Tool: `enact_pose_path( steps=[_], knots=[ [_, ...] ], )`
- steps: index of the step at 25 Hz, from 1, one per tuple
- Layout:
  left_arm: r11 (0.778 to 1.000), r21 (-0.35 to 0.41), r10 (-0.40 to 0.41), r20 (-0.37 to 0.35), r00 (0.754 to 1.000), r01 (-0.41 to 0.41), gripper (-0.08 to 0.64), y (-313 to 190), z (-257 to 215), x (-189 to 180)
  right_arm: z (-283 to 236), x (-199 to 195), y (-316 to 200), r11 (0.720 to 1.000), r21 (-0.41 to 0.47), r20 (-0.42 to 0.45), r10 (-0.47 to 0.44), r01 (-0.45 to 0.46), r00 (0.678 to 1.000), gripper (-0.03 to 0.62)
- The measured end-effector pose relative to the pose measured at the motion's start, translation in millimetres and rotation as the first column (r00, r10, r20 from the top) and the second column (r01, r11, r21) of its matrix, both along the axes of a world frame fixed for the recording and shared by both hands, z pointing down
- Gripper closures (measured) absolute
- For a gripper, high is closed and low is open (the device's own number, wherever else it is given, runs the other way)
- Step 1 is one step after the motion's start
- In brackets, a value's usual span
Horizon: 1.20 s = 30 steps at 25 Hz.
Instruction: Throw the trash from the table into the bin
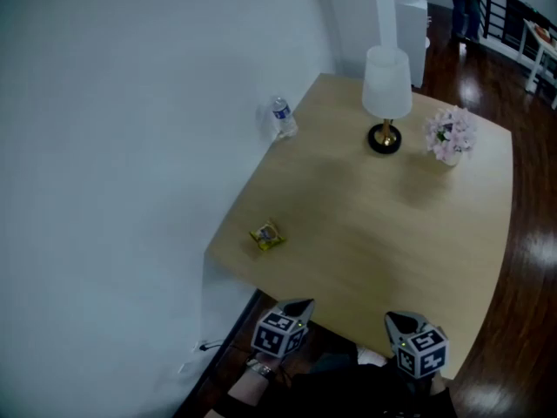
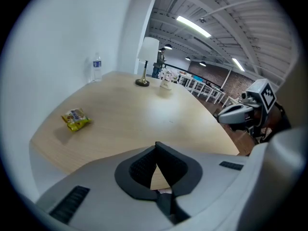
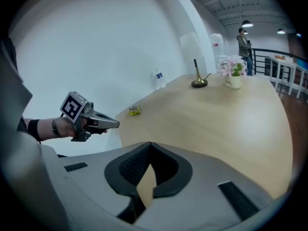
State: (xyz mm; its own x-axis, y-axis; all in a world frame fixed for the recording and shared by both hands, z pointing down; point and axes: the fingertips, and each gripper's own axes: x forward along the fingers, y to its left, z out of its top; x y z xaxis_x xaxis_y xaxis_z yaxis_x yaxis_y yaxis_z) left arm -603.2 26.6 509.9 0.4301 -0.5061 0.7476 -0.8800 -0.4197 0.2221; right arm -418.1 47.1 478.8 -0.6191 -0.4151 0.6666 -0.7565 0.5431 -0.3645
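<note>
Now | your left gripper (image 2: 156, 144) and right gripper (image 3: 150, 144): both clenched, nothing between them | yellow snack wrapper (image 1: 267, 235) lies on the table (image 1: 392, 233), ahead-left of your left gripper, well apart | probably light, crinkly, slippery; pinch a raised edge gently.

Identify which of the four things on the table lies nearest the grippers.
The yellow snack wrapper, flat by the near left edge; the water bottle, lamp and flowers stand farther back.
</note>
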Motion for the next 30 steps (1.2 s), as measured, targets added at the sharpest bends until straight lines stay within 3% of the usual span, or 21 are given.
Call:
enact_pose_path(
  steps=[4,8,9,11,14,19,25,30],
  knots=[
    [1.000,0.017,-0.020,0.027,0.999,0.019,0.560,-22,7,-46,2,-39,-6,0.998,0.000,-0.035,-0.055,0.055,0.998,0.584],
    [0.996,0.059,-0.066,0.116,0.991,0.060,0.557,-51,13,-99,5,-50,-2,0.997,-0.010,-0.067,-0.073,0.072,0.995,0.584],
    [0.995,0.070,-0.077,0.141,0.987,0.068,0.508,-60,13,-112,4,-49,-1,0.998,-0.009,-0.078,-0.066,0.065,0.995,0.584],
    [0.992,0.096,-0.100,0.183,0.978,0.083,0.326,-81,15,-137,1,-47,0,0.999,-0.007,-0.099,-0.050,0.049,0.994,0.584],
    [0.989,0.126,-0.107,0.232,0.967,0.079,0.176,-119,25,-165,-1,-40,2,0.999,-0.018,-0.122,-0.044,0.042,0.992,0.584],
    [0.996,0.079,0.005,0.303,0.953,-0.030,0.169,-166,59,-190,6,-19,5,0.999,-0.034,-0.150,0.020,-0.025,0.988,0.584],
    [0.995,-0.009,0.099,0.365,0.926,-0.103,0.189,-177,88,-189,4,3,0,0.996,-0.031,-0.154,0.077,-0.083,0.985,0.584],
    [0.994,-0.019,0.103,0.408,0.907,-0.104,0.360,-179,94,-188,2,14,-5,0.994,-0.024,-0.153,0.105,-0.110,0.983,0.584]
  ],
)
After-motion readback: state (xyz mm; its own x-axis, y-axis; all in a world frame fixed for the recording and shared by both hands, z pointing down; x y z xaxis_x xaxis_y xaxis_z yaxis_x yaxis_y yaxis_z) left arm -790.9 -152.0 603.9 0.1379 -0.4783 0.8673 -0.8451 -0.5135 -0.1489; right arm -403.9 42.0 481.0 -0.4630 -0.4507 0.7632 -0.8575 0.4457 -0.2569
